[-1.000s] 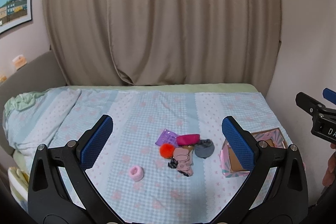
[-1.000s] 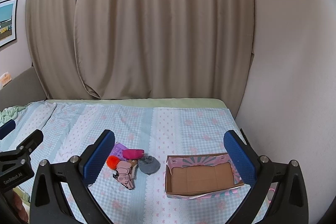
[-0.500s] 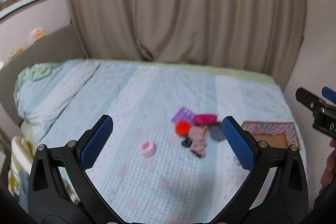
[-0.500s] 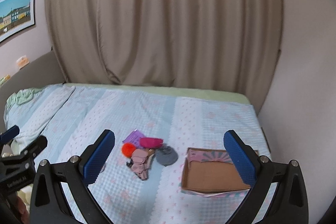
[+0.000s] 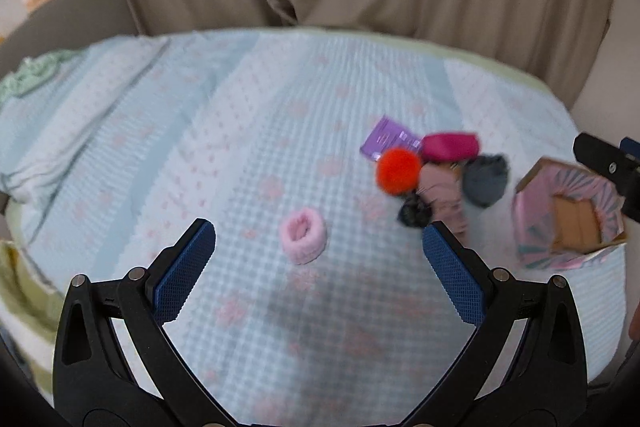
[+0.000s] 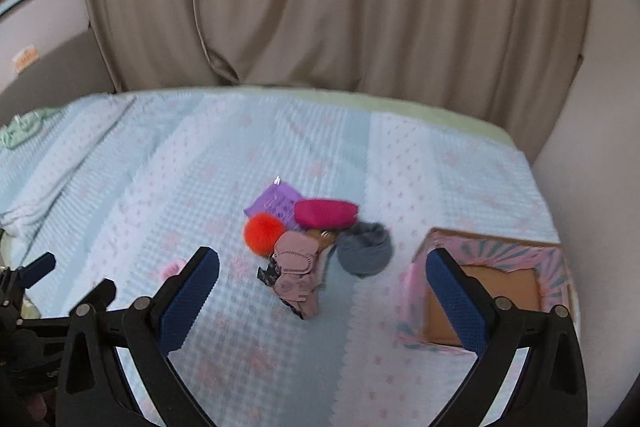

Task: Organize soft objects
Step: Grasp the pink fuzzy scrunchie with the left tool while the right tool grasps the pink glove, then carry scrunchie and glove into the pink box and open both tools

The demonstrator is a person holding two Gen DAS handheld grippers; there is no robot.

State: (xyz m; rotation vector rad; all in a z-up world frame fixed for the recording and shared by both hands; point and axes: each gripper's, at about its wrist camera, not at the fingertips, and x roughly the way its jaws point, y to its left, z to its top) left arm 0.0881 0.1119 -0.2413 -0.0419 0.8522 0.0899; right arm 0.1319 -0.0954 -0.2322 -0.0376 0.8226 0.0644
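Hovering over the bed (image 5: 248,115), the left hand-held gripper (image 5: 318,259) has its fingers spread wide and empty, with the pink scrunchie (image 5: 303,235) lying on the quilt between them, just ahead of the tips. The right hand-held gripper (image 6: 322,285) is also spread apart and empty, facing the little heap of soft things: an orange pom-pom (image 6: 264,231), a magenta pouch (image 6: 326,213), a grey cloth (image 6: 364,253) and a dusty-pink piece (image 6: 296,267). The open patterned box (image 6: 496,255) sits just beside that heap, behind the right finger.
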